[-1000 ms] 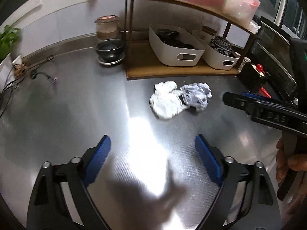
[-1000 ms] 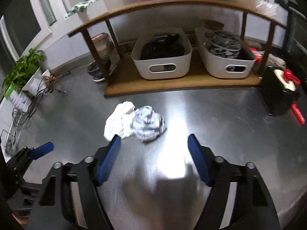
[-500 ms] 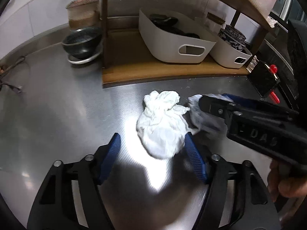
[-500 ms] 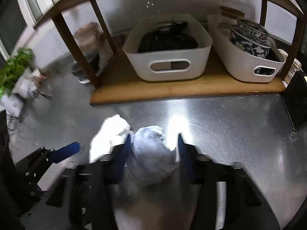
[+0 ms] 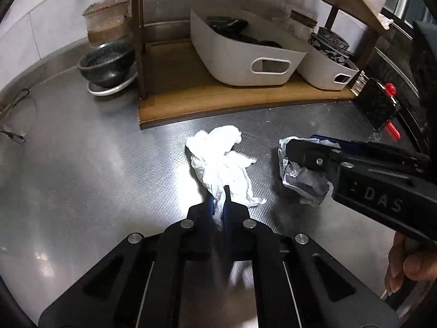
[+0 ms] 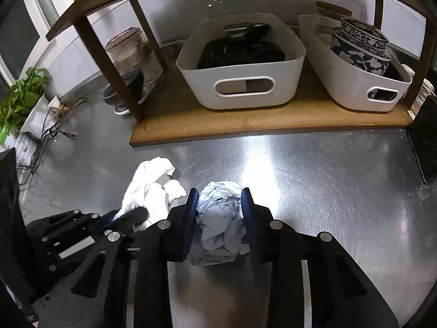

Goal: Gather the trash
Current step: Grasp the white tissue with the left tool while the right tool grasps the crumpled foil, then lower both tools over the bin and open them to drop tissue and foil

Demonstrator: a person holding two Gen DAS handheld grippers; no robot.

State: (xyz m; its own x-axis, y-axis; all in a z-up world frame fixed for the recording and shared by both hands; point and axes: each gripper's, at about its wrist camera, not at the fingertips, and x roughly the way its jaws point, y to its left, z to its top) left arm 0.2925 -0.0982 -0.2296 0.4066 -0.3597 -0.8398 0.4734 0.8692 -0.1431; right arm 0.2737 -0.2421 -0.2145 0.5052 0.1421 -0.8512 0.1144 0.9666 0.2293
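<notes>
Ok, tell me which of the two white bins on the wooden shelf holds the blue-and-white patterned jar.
The right-hand white bin, nearest the shelf's right post. The patterned jar sits in it; the left white bin holds only dark items.

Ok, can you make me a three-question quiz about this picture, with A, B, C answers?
1. Where is the blue-patterned jar?
A. in the right-hand white bin
B. on the steel counter
C. beside the plant

2. How many white bins are on the shelf?
A. one
B. two
C. four

3. What is the left gripper doing?
A. wide open
B. pinching the white tissue
C. holding the jar

Answers: 1 A, the jar sits inside that bin. 2 B, two stand side by side. 3 B, its blue pads squeeze the tissue's edge.
</notes>
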